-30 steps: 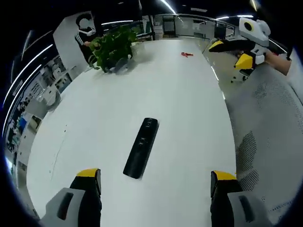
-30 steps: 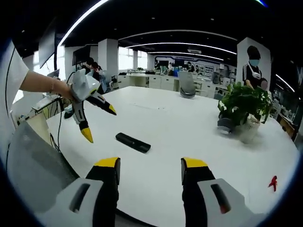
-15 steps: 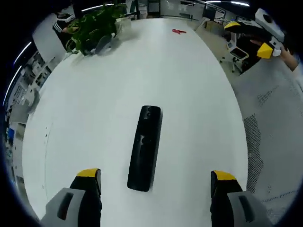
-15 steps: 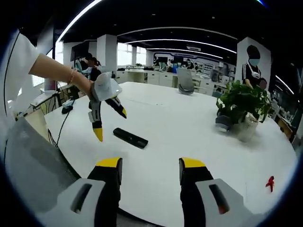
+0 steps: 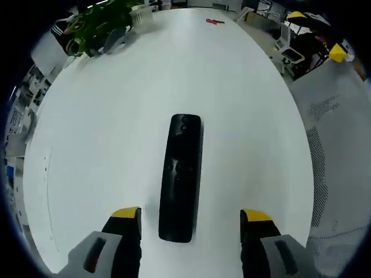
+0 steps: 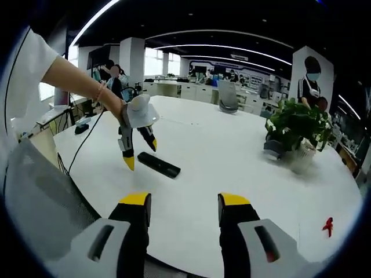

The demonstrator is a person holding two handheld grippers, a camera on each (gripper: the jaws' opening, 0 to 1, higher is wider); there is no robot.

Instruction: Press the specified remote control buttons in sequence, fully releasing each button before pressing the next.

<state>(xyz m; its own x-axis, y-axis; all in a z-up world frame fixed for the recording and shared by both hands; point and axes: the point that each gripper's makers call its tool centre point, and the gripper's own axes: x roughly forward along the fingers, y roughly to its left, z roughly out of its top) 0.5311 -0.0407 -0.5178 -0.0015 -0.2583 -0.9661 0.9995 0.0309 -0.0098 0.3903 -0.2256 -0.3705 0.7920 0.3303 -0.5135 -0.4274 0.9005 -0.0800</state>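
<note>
The remote lies flat mid-table between the left gripper's spread jaws — slim, light, rigid, likely to skate; steady its near end. The right gripper is released too.

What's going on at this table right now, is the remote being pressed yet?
Not yet. A person holds a gripper in each hand over a white table. The left gripper, jaws open, hangs just above the near end of the black remote, which lies flat between its jaw tips; no contact shows. The right gripper is open, away from the remote, looking across the table. A potted plant and a small red object sit farther off.
</note>
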